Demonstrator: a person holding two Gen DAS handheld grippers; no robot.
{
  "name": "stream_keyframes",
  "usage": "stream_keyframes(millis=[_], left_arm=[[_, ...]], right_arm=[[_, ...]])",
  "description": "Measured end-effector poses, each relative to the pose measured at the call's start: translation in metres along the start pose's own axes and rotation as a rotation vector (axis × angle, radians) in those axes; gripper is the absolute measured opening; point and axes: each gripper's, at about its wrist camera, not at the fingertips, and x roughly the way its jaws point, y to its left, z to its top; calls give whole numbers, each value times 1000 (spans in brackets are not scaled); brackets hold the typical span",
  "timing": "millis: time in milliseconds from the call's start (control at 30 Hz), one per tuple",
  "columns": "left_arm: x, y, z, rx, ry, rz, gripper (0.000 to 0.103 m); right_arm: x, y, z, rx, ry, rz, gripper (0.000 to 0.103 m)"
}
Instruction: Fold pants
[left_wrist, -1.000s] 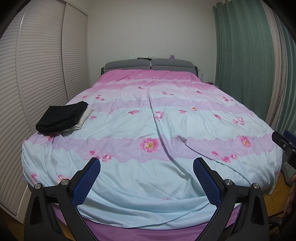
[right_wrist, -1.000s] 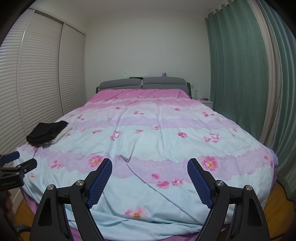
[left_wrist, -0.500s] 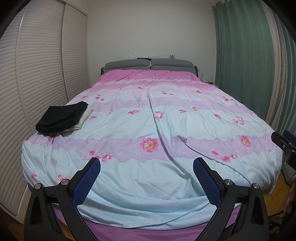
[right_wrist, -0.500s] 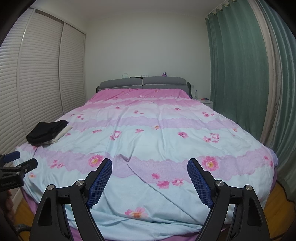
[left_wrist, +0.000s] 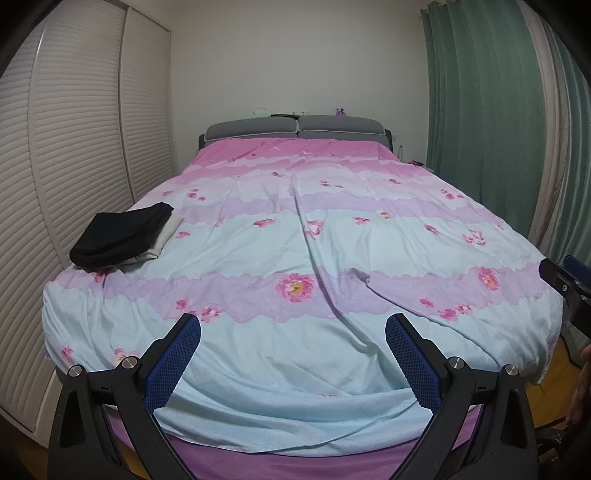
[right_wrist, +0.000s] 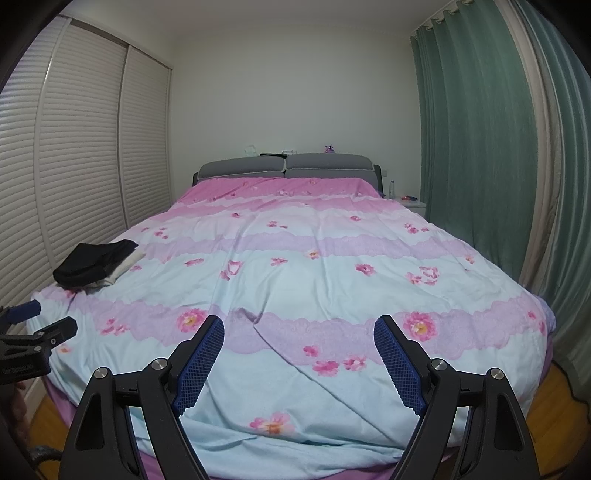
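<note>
2 grippers, left gripper (left_wrist: 293, 345) and right gripper (right_wrist: 299, 347), hang at the frame's bottom, jaws apart and empty, since the black pants (left_wrist: 120, 234) lie folded at left, on the bed (left_wrist: 332, 350).

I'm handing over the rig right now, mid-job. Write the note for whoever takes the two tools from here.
Left tool: open, empty, held above the foot of the bed.
Right tool: open, empty, also above the foot of the bed.
Folded black garment, likely pants, lies on a folded white garment, stacked at the left edge of the floral duvet, beside the louvred wardrobe doors.
Done: that stack looks folded.
Left: no unfolded pants visible; check whether another pair is due.
</note>
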Motion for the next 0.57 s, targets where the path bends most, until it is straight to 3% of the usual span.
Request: stream_keyframes(millis=[167, 367, 567], left_arm=[[-2, -6, -1, 11, -5, -18, 102], [0, -3, 0, -52, 13, -107, 103], [7, -8, -3, -5, 20, -68, 103]], right_arm=[[1, 1, 0, 1, 3, 3, 84], [3, 4, 1, -3, 8, 5, 84], [10, 7, -3, 7, 28, 14, 84]])
